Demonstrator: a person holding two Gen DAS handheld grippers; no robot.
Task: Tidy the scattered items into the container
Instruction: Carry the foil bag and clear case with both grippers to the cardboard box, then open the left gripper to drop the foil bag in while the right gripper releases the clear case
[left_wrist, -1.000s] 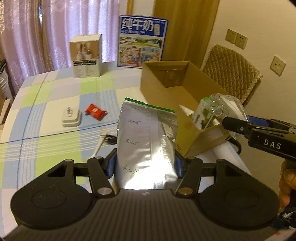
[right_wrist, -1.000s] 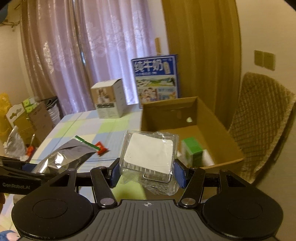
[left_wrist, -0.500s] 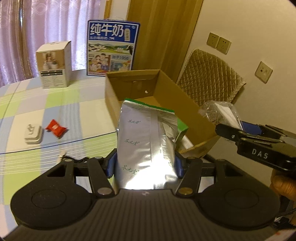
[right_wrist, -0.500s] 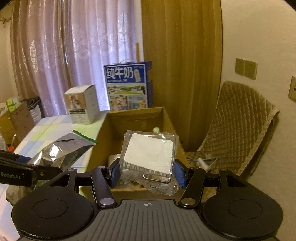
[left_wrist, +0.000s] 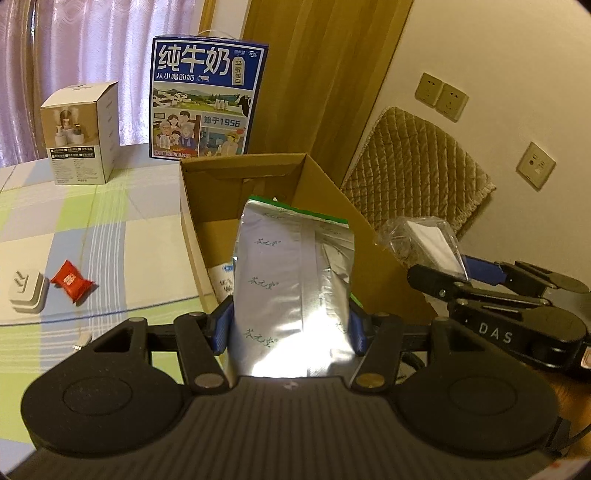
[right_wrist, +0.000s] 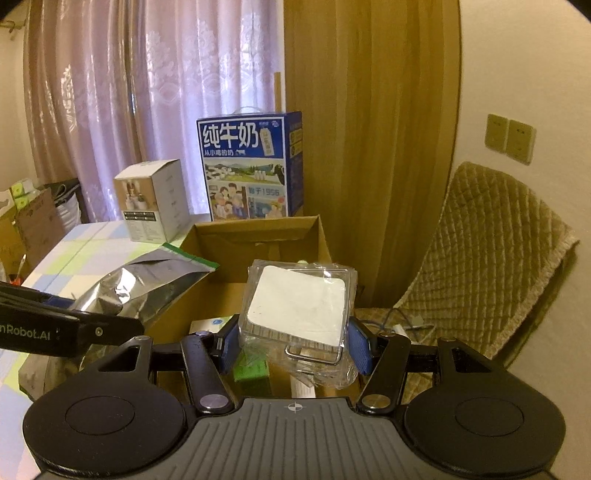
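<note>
My left gripper (left_wrist: 290, 325) is shut on a silver foil pouch (left_wrist: 291, 291) with a green zip top, held over the open cardboard box (left_wrist: 207, 236). The pouch also shows in the right wrist view (right_wrist: 147, 284). My right gripper (right_wrist: 293, 345) is shut on a clear plastic packet with a white square inside (right_wrist: 299, 306), held over the near end of the box (right_wrist: 258, 236). That packet shows in the left wrist view (left_wrist: 421, 236). Inside the box lie a white pack (left_wrist: 221, 280) and a green item (right_wrist: 251, 365).
A red candy (left_wrist: 72, 282) and a white plug adapter (left_wrist: 27, 291) lie on the checked tablecloth (left_wrist: 110, 229). A blue milk carton case (left_wrist: 207, 99) and a small white box (left_wrist: 81, 133) stand behind the box. A padded chair (right_wrist: 480, 258) stands right.
Both grippers moved toward and over the cardboard box, still holding their items. The box fills more of both views.
</note>
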